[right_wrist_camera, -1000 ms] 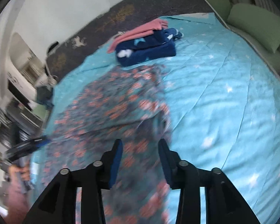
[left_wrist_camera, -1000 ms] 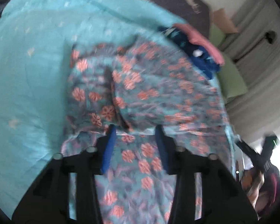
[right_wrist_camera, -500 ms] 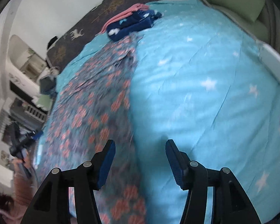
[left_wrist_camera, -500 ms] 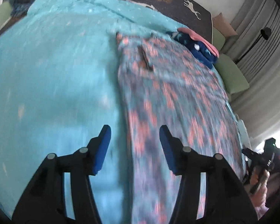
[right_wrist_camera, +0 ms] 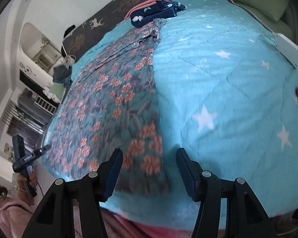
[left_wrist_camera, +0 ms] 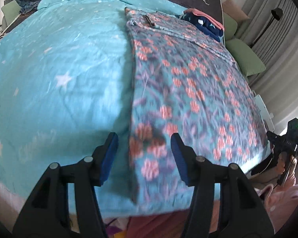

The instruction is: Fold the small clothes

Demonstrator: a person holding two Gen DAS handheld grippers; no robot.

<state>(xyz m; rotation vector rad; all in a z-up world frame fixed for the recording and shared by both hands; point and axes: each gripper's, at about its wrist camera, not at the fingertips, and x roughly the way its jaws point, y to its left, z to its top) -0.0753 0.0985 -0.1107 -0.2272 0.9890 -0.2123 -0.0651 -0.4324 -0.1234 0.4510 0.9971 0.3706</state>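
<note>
A teal garment with pink flowers (left_wrist_camera: 188,91) lies spread flat along the blue starred bedspread (left_wrist_camera: 59,69). It also shows in the right wrist view (right_wrist_camera: 113,103). My left gripper (left_wrist_camera: 144,154) is open and empty, above the garment's near left corner. My right gripper (right_wrist_camera: 150,168) is open and empty, above the garment's near right corner. The right gripper also shows in the left wrist view (left_wrist_camera: 286,140), and the left gripper shows in the right wrist view (right_wrist_camera: 29,156).
A folded stack of navy and pink clothes (left_wrist_camera: 206,22) lies at the far end of the bed, also in the right wrist view (right_wrist_camera: 155,11). Green pillows (left_wrist_camera: 246,59) lie beside the bed. A dark heap of cloth (right_wrist_camera: 62,73) sits at the far left edge.
Both grippers let go of the flowered garment, opened wide and drew back to its near corners. The garment now lies flat and stretched out on the bed.
</note>
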